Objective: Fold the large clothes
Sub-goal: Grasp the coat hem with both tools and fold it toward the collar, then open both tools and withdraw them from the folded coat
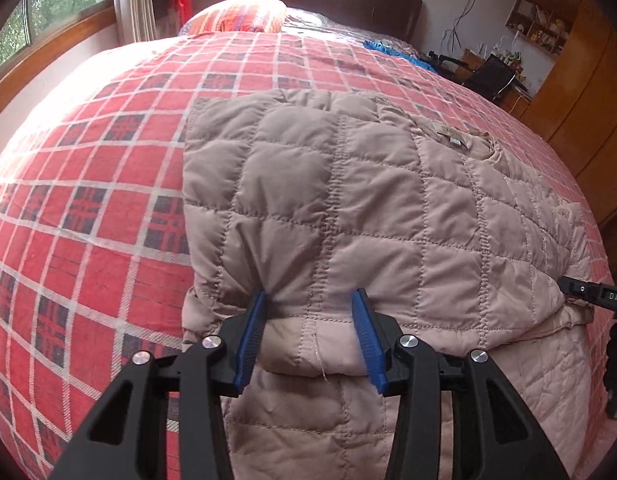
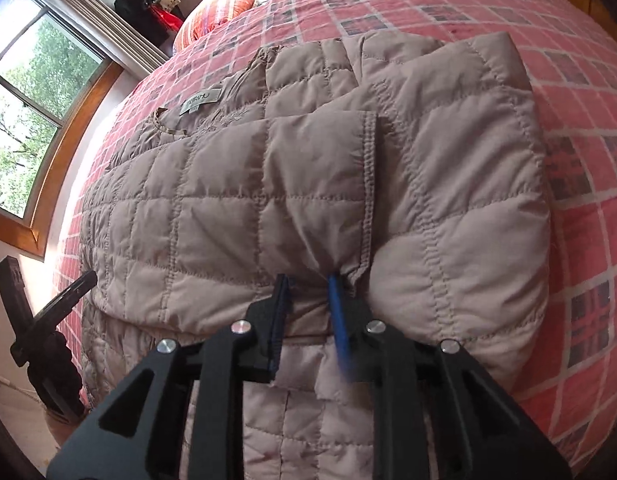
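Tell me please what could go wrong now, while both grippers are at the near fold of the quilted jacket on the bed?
1. The left gripper stands open around the thick folded edge of the jacket, so that side could slip or spring back open.
2. The right gripper pinches only a small bunch of fabric; a pull may lift one layer and undo the fold.
3. The jacket lies near the edge of the bed, so a hard pull might drag it off.
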Action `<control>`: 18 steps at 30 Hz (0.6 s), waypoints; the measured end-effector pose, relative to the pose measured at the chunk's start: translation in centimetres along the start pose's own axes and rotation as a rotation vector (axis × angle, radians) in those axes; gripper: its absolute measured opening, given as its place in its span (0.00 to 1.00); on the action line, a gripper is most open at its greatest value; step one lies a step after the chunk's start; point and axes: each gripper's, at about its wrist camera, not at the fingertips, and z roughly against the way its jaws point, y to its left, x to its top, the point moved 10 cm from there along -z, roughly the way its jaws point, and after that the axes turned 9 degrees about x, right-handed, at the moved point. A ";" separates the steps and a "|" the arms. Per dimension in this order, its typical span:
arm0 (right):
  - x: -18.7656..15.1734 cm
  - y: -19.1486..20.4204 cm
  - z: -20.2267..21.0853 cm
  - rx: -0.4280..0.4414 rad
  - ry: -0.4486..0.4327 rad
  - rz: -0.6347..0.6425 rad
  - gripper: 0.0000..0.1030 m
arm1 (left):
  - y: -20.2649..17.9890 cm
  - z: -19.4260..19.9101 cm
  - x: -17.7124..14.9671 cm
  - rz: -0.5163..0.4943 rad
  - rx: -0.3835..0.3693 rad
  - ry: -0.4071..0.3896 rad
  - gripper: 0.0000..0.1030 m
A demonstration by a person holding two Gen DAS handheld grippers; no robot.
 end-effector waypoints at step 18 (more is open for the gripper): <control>-9.9 3.3 11.3 0.029 -0.076 0.248 0.66 | 6.0 11.1 -7.5 -0.047 0.073 -0.085 0.83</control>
